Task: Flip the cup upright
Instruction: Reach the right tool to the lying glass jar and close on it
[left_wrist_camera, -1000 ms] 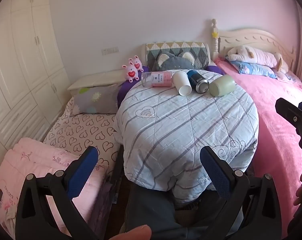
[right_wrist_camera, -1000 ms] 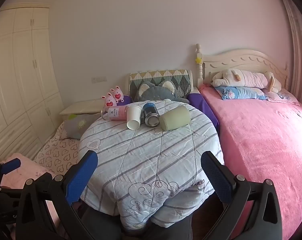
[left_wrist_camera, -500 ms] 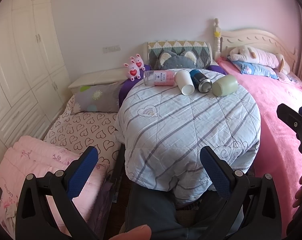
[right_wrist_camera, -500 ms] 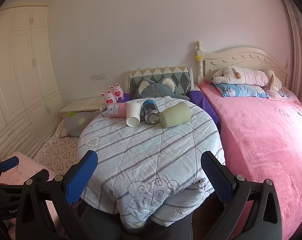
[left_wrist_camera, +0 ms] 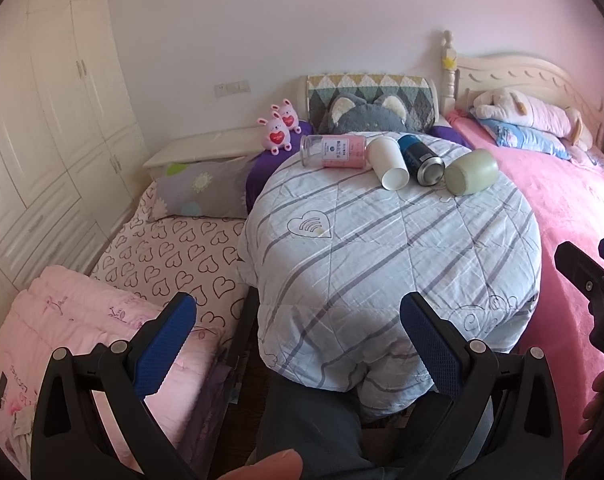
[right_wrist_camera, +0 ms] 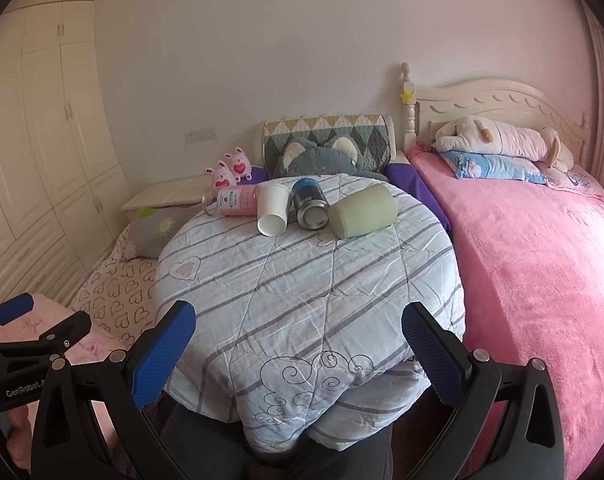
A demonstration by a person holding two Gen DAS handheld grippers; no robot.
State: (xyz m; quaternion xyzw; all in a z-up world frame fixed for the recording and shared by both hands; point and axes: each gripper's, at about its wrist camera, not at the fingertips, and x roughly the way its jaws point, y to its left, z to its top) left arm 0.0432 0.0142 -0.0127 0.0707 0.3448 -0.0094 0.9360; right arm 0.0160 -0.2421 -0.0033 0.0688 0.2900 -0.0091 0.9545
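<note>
Several cups lie on their sides in a row at the far edge of a round table under a striped quilt (left_wrist_camera: pixel 382 248) (right_wrist_camera: pixel 302 280): a clear glass with a pink label (left_wrist_camera: pixel 334 151) (right_wrist_camera: pixel 231 200), a white paper cup (left_wrist_camera: pixel 388 162) (right_wrist_camera: pixel 273 209), a dark blue metal cup (left_wrist_camera: pixel 421 159) (right_wrist_camera: pixel 310 203) and a pale green cup (left_wrist_camera: pixel 472 171) (right_wrist_camera: pixel 362 210). My left gripper (left_wrist_camera: pixel 297 320) is open and empty, at the table's near edge. My right gripper (right_wrist_camera: pixel 297 320) is open and empty, also at the near edge, far from the cups.
A pink bed (right_wrist_camera: pixel 542 260) lies right of the table. A heart-print mattress (left_wrist_camera: pixel 173 248) and a folded pink blanket (left_wrist_camera: pixel 61 320) lie to the left. Plush toys (left_wrist_camera: pixel 279 132) and a grey cushion (right_wrist_camera: pixel 318 158) sit behind the table. White wardrobes (left_wrist_camera: pixel 41 120) line the left wall.
Both views have shifted slightly; the table and cups sit a little lower and closer in the frames. Both grippers stay open and empty. The cups have not moved.
</note>
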